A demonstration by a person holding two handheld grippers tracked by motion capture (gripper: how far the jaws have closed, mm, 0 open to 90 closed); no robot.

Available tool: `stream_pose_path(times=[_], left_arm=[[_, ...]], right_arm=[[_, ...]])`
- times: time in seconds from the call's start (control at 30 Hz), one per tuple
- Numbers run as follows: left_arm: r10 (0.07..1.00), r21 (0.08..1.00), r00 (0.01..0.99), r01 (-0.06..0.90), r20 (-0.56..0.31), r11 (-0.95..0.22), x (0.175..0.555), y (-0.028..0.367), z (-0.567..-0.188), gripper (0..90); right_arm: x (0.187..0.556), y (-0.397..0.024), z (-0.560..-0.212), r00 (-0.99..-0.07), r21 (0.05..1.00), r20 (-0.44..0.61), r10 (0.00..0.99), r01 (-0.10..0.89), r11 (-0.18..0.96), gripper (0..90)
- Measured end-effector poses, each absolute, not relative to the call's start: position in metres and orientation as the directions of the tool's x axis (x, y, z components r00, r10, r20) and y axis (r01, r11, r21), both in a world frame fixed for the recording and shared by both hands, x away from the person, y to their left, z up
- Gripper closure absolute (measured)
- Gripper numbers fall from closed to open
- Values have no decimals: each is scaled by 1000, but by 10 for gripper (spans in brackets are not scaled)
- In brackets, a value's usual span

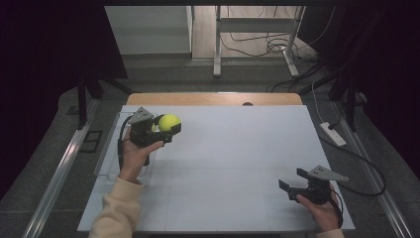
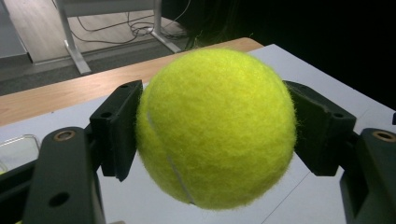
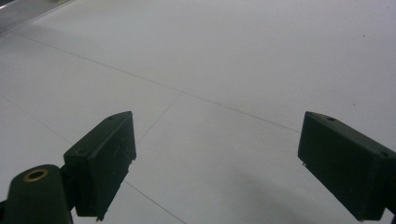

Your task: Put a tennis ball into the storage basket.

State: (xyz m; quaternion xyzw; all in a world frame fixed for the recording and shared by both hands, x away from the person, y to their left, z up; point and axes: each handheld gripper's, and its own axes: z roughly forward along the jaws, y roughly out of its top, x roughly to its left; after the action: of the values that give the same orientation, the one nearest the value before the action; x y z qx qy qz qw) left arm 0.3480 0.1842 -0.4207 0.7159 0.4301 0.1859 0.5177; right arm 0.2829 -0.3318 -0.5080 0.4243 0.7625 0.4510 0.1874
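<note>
The white table top (image 1: 233, 163) spreads broad and bare between the two hands, with a strip of wooden edge (image 1: 213, 98) along its far side and dark floor dropping away beyond its left and right edges. A clear tray (image 1: 106, 163) lies along the left border, just under the left forearm. The left gripper (image 1: 166, 130) is held above the table's far left quarter, close to that left edge and not far from the far one, with most of the open surface lying to its right and toward the person. The right gripper (image 1: 292, 179) sits low near the front right corner, close to both the right and near edges, well apart from the left one. The tennis ball (image 2: 215, 128) is clamped between the left gripper's two black pads, one pressing on each side of it at about its widest part, so the ball bulges above and below them and hangs clear of the table. In the right gripper view the right gripper (image 3: 217, 161) has its jaws spread wide over bare white surface, holding nothing.
</note>
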Motion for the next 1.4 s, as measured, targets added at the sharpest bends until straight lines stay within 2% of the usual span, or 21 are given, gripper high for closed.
stream_pose_path(times=[1.4], left_arm=[[877,894,451,445,-168,-57,340,227,-426,265]], right_arm=[[283,-332,-508,-574,848,94,814,474,236,111]])
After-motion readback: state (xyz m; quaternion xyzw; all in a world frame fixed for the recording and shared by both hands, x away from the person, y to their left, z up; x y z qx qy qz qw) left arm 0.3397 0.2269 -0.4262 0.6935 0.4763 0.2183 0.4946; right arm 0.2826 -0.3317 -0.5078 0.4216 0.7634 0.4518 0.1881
